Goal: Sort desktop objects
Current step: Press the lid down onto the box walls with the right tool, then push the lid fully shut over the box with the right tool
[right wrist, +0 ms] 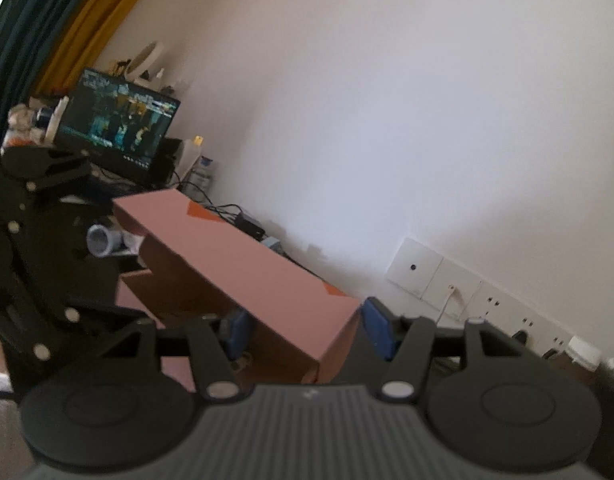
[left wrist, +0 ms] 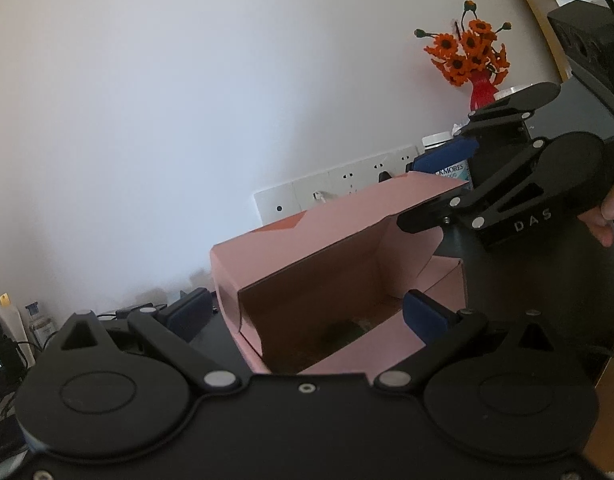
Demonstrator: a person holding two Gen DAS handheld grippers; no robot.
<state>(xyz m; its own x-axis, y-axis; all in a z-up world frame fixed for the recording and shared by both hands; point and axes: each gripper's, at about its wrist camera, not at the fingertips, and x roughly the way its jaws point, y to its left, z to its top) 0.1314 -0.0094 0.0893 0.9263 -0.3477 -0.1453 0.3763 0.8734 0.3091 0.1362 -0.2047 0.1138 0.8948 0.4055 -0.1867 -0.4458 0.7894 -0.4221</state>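
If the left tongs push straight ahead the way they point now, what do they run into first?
Most likely the open pink cardboard box: its opening lies between the spread left tongs, so they would probably enter its cavity and meet the inner wall, though depth is unclear.

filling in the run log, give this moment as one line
left gripper: open, straddling pink box wall | right gripper: shut on lid

Home desk; monitor (right wrist: 119,120), flower vase (left wrist: 483,92)

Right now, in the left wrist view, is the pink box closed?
No, the pink box is open: its lid flap stands up, and the brown inside walls and bottom are visible.
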